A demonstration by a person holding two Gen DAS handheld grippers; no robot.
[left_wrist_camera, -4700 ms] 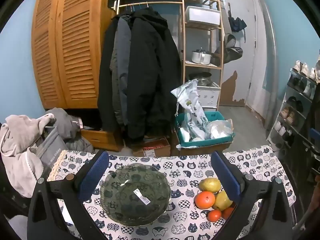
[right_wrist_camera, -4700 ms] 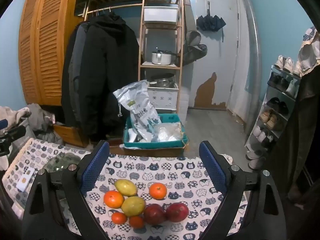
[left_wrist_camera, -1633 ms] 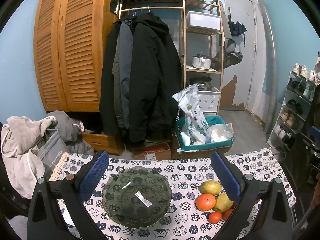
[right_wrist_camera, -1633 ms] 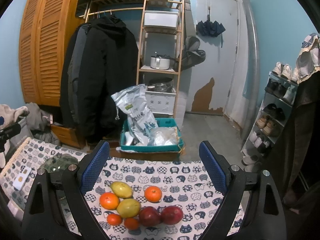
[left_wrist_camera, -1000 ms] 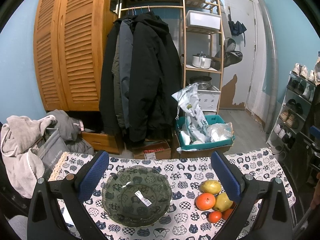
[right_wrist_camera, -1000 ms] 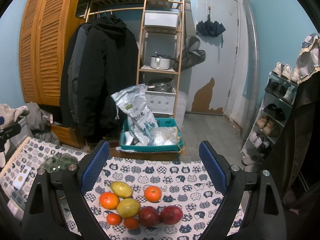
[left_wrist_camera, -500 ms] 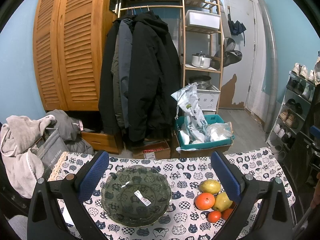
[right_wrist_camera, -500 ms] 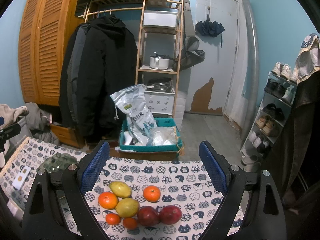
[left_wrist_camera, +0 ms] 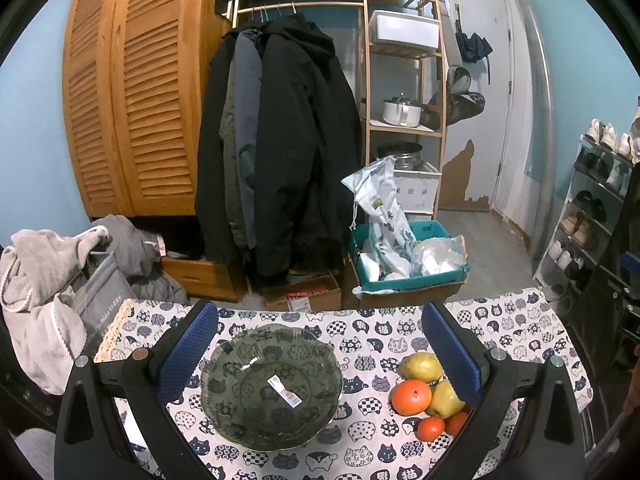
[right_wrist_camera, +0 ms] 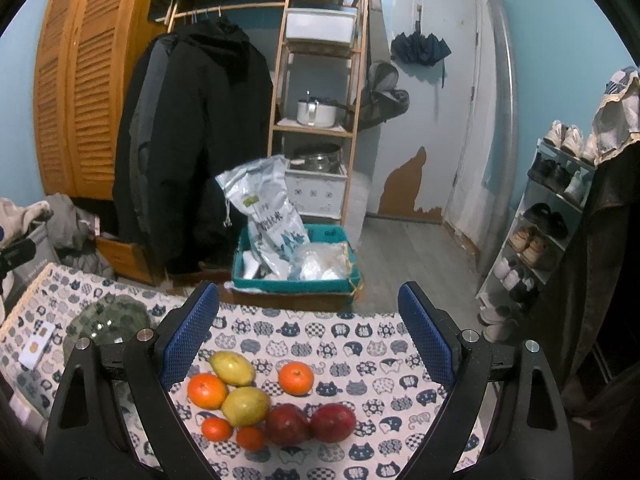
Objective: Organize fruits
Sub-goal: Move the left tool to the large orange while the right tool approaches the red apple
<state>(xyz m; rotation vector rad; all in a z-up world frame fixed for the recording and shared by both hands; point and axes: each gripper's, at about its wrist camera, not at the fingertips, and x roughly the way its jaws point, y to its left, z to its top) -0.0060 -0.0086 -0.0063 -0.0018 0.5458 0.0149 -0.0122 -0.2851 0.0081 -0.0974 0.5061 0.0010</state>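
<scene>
Eight fruits (right_wrist_camera: 256, 396) lie bunched on the cat-print worktop (right_wrist_camera: 360, 336), well right of the empty glass bowl (left_wrist_camera: 272, 384). They look firm, smooth and round, so likely to roll or slip; each wants a gentle pinch across its widest middle. The lone orange (right_wrist_camera: 296, 377) stands apart, probably the easiest first pick. The right claw (right_wrist_camera: 308, 344) hovers above the pile, jaws spread wide, empty. The left claw (left_wrist_camera: 320, 352) hangs over the bowl, equally wide, empty.

Dark green glass bowl (left_wrist_camera: 271, 386), cat-print navy-and-white tablecloth (left_wrist_camera: 372, 336), orange tangerines (right_wrist_camera: 207, 390), yellow pears (right_wrist_camera: 233, 368), red apples (right_wrist_camera: 333, 422), blue-padded fingers (right_wrist_camera: 188, 336)
</scene>
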